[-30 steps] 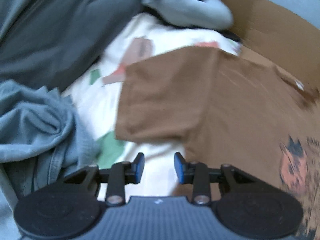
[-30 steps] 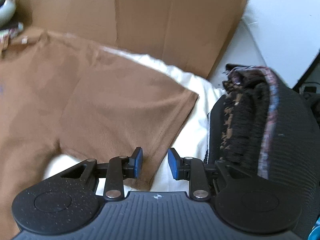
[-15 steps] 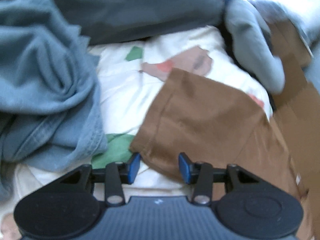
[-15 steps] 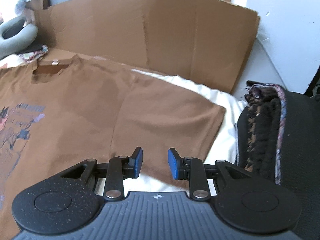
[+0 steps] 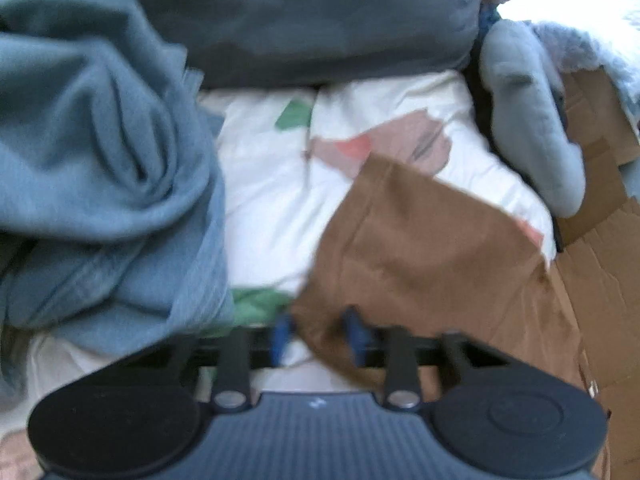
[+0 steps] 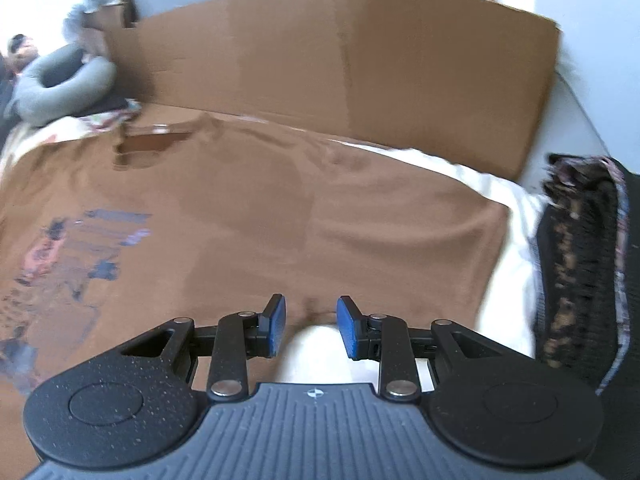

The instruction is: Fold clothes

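Low in the left wrist view, the left gripper [image 5: 318, 334] stood over the corner of a brown T-shirt [image 5: 432, 240]; its jaws had just been closing, the sleeve's corner lay between the blue pads [image 5: 282, 336], and blur hid whether they pressed on the cloth. That sleeve ran from the gripper toward the middle right of the frame, lying on a white printed bedsheet [image 5: 272, 200]. A crumpled blue garment [image 5: 104, 168] filled the left side, a dark grey cloth [image 5: 320, 20] the top, a grey neck pillow [image 5: 528, 128] the upper right, with cardboard [image 5: 600, 280] at the right edge.

Low in the right wrist view, the right gripper [image 6: 310, 326] had its jaws apart and held nothing, poised at the shirt's near hem. The brown T-shirt [image 6: 280, 208] lay spread flat across the centre, its print at the left and its collar at the upper left. Cardboard [image 6: 360, 72] stood behind it, the neck pillow [image 6: 60, 88] at the upper left, and a dark knitted stack [image 6: 580, 264] at the right edge.
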A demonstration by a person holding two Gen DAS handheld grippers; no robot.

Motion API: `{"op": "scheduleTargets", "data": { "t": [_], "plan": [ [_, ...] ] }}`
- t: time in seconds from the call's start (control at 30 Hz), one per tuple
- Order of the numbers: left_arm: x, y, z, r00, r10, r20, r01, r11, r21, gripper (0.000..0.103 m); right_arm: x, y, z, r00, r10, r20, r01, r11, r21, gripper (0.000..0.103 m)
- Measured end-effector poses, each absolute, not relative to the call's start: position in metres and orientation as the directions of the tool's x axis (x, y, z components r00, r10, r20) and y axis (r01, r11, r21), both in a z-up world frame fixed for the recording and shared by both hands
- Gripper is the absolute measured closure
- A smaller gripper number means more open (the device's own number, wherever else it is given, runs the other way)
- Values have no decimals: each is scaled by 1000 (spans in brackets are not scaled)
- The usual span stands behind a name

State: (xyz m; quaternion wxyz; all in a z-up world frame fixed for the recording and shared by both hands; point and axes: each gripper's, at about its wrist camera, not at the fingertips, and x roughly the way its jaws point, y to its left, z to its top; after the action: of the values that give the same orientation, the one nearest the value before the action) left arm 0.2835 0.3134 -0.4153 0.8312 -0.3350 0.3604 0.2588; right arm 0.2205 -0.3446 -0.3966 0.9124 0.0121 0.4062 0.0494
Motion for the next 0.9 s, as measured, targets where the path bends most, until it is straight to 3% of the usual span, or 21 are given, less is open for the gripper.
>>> {"op": "scheduleTargets", "data": {
  "t": [0.2, 0.33, 0.57, 0.67, 0.9],
  "plan": [
    [294, 320, -391, 625, 226, -747, -645, 689, -331, 93, 218, -324, -404, 638, 146, -756, -145, 987, 68, 68],
    [299, 320, -399, 577, 229, -784, -648, 713, -269, 92, 217, -319, -410, 616, 154, -773, -160, 985, 69, 68],
    [309, 315, -404, 515, 272, -813, -603, 788, -119, 82, 216, -320, -421, 578, 148, -802, -172, 983, 58, 68],
    [322, 325, -389, 508, 331, -795, -584, 811, -36, 69, 215, -323, -422, 571, 154, -806, -174, 983, 65, 67],
    [352, 343, -369, 542, 326, -775, -528, 849, -13, 65, 212, -324, -419, 576, 181, -797, -205, 976, 73, 67]
  ]
}}
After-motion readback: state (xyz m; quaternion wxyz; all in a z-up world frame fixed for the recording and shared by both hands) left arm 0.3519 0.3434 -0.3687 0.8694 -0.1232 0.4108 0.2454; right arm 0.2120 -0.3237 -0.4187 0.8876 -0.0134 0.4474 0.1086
